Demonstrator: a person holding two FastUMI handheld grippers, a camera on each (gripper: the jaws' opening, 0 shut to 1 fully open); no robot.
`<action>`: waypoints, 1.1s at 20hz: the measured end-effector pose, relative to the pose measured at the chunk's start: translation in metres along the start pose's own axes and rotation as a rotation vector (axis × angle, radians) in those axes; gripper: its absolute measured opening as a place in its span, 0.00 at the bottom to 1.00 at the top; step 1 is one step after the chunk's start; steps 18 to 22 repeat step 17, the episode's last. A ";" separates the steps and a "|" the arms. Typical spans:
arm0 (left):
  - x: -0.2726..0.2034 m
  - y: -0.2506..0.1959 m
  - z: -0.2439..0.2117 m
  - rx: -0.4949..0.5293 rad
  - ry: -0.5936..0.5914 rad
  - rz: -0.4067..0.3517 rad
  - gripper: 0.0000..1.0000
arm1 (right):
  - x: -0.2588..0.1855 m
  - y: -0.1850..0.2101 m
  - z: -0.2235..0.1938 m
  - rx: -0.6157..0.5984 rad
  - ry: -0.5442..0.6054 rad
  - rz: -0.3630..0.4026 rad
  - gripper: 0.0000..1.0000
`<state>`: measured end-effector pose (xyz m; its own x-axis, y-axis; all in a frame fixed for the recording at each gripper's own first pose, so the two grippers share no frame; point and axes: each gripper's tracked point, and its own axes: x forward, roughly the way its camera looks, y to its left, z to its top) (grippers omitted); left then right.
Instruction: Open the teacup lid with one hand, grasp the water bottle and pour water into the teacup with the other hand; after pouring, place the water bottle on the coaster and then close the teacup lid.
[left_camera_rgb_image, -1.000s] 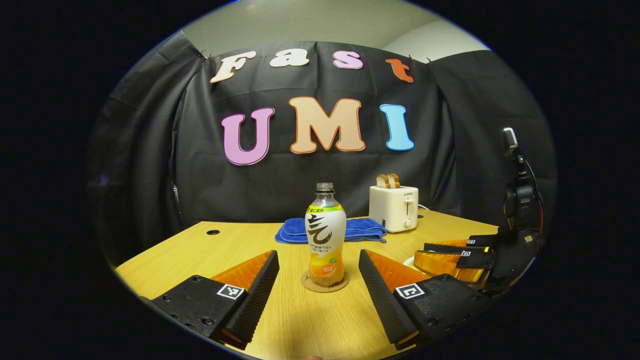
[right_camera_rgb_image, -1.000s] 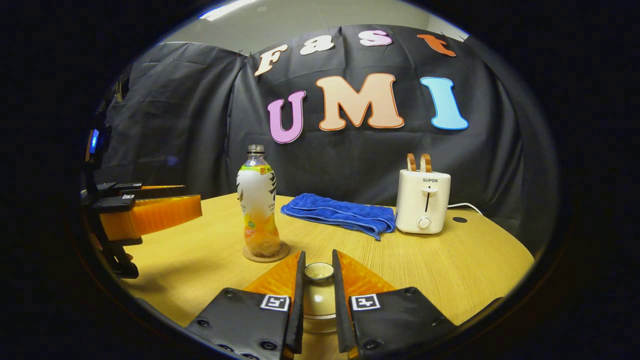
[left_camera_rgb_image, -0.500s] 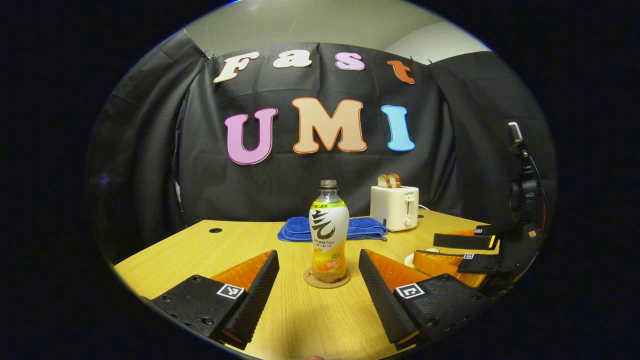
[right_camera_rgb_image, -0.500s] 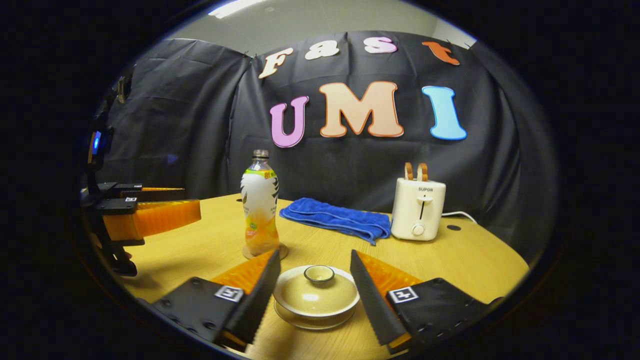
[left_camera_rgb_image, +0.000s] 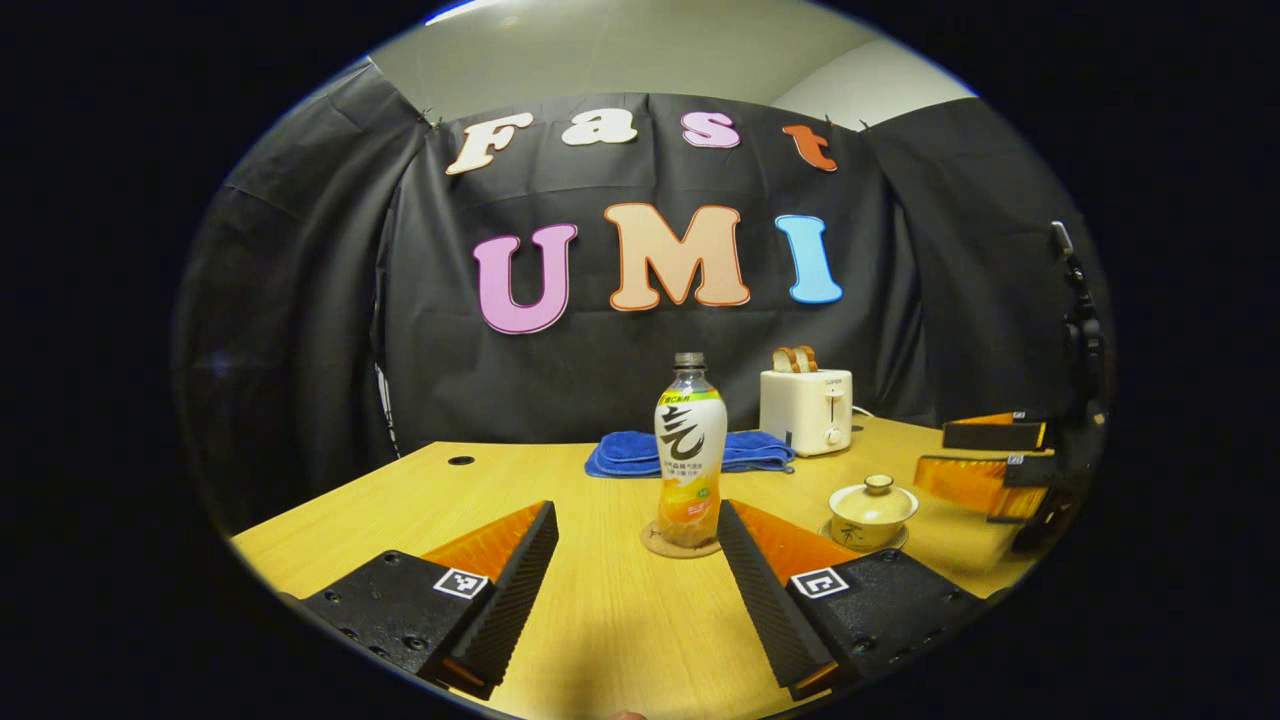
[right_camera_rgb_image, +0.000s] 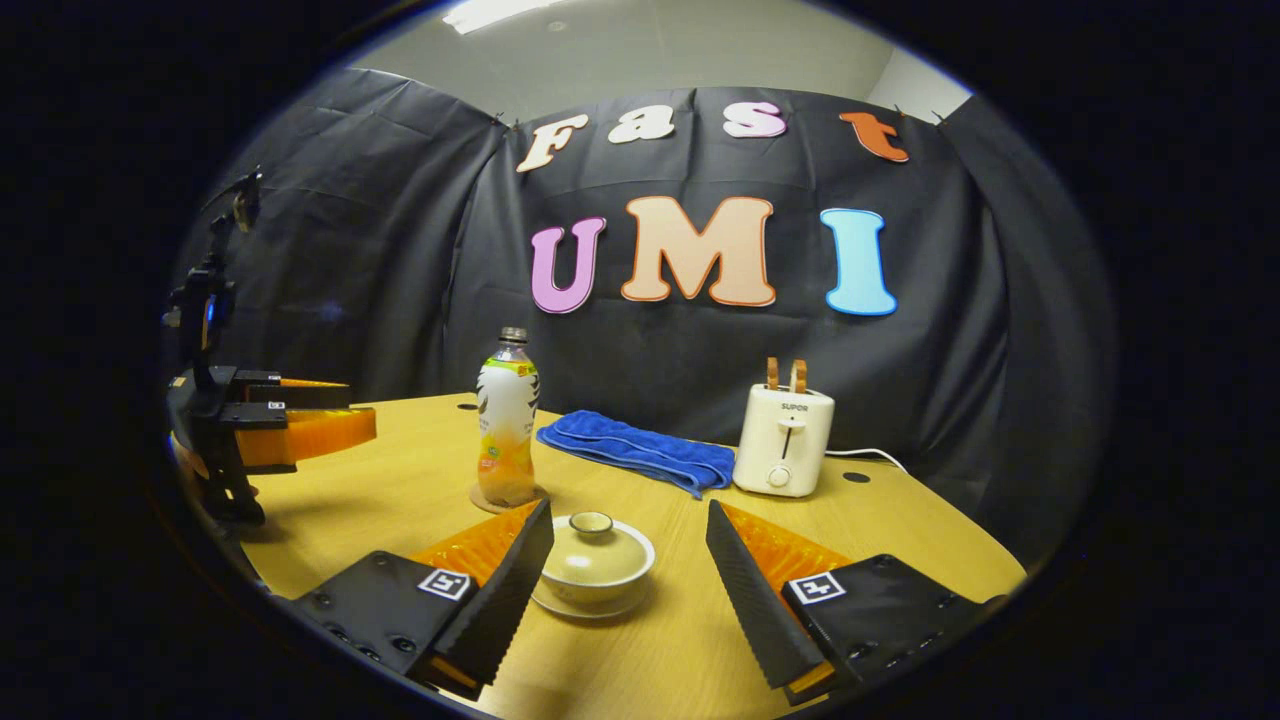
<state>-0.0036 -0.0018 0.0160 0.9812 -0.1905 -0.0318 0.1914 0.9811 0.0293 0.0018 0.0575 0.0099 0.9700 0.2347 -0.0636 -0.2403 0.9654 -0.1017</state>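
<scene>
The teacup (right_camera_rgb_image: 597, 565) sits on its saucer low in the centre of the right gripper view, its lid (right_camera_rgb_image: 594, 543) seated with the knob up. It lies straight ahead of the right claw (right_camera_rgb_image: 630, 580), between the lines of the two fingers but touching neither; that claw's fingers stand wide apart and hold nothing. The water bottle (right_camera_rgb_image: 506, 420) stands upright, long axis vertical, on the round coaster (right_camera_rgb_image: 490, 499), left of and beyond the cup in that frame.

In the left gripper view the bottle (left_camera_rgb_image: 690, 452) rises just right of centre on the coaster (left_camera_rgb_image: 672, 546), ahead of the left claw (left_camera_rgb_image: 640, 575), whose fingers are also spread and empty. The cup (left_camera_rgb_image: 866, 510) appears at lower right there, well off that claw's axis.

Judging by this layout, bottle on coaster and lid on cup, the task looks finished; any further move on the cup falls to the right claw, the nearer one.

The left view adds the painted side of the cup; the right view adds the lid's top and the counter (right_camera_rgb_image: 900, 530) around it. Behind lie a blue towel (right_camera_rgb_image: 630, 452) and a toaster (right_camera_rgb_image: 782, 440).
</scene>
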 end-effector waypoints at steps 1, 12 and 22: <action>-0.003 0.005 -0.003 0.013 0.009 0.010 0.93 | -0.006 -0.008 0.000 0.018 -0.001 -0.013 0.98; -0.021 0.029 -0.022 -0.001 0.022 0.067 0.94 | -0.039 -0.066 -0.021 0.101 0.016 -0.129 0.92; -0.021 0.031 -0.020 -0.006 0.001 0.078 0.94 | -0.039 -0.061 -0.030 0.098 0.028 -0.124 0.92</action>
